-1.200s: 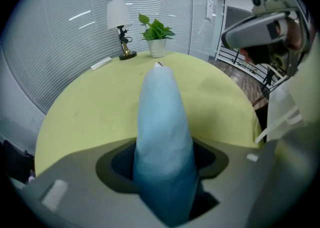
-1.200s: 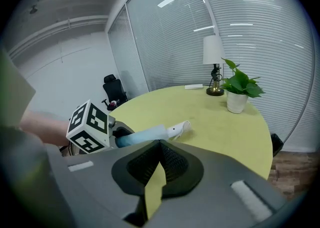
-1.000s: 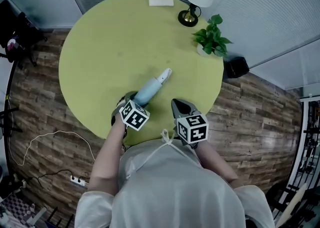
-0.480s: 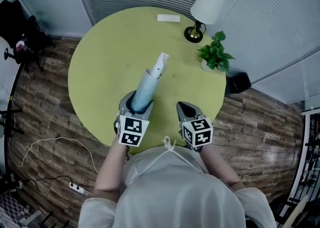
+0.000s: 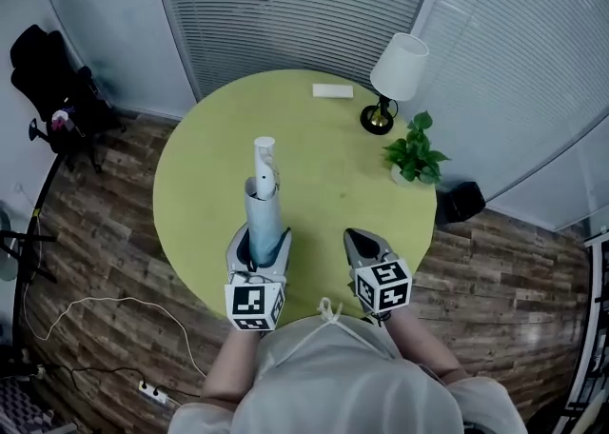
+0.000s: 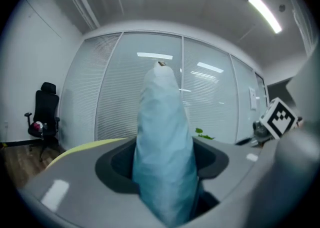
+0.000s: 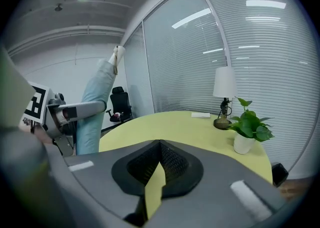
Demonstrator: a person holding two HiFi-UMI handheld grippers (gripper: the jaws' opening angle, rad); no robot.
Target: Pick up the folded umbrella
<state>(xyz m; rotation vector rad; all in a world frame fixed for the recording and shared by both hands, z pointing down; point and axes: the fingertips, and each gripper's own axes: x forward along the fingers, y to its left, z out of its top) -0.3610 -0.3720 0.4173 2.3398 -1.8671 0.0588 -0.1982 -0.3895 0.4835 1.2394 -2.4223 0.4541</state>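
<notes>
The folded umbrella [image 5: 263,196] is light blue with a white handle [image 5: 264,151] at its far end. My left gripper [image 5: 259,242] is shut on its near end and holds it above the round yellow-green table [image 5: 324,170], pointing away from me. In the left gripper view the umbrella [image 6: 164,137] fills the space between the jaws of the left gripper [image 6: 163,166]. My right gripper [image 5: 357,240] hovers to the right over the table's near edge, jaws together and empty. From the right gripper [image 7: 159,144] I see the umbrella [image 7: 97,104] rising steeply at the left.
At the table's far right stand a lamp [image 5: 395,75] and a potted plant [image 5: 414,151], with a small white box [image 5: 332,91] at the far edge. A black chair [image 5: 57,89] stands on the left and a black object [image 5: 464,202] on the right of the wooden floor. A cable runs to a power strip [image 5: 152,390].
The left gripper has lifted the umbrella off the table and swung it from slanting right to pointing straight away. The right gripper rose a little, still shut.
</notes>
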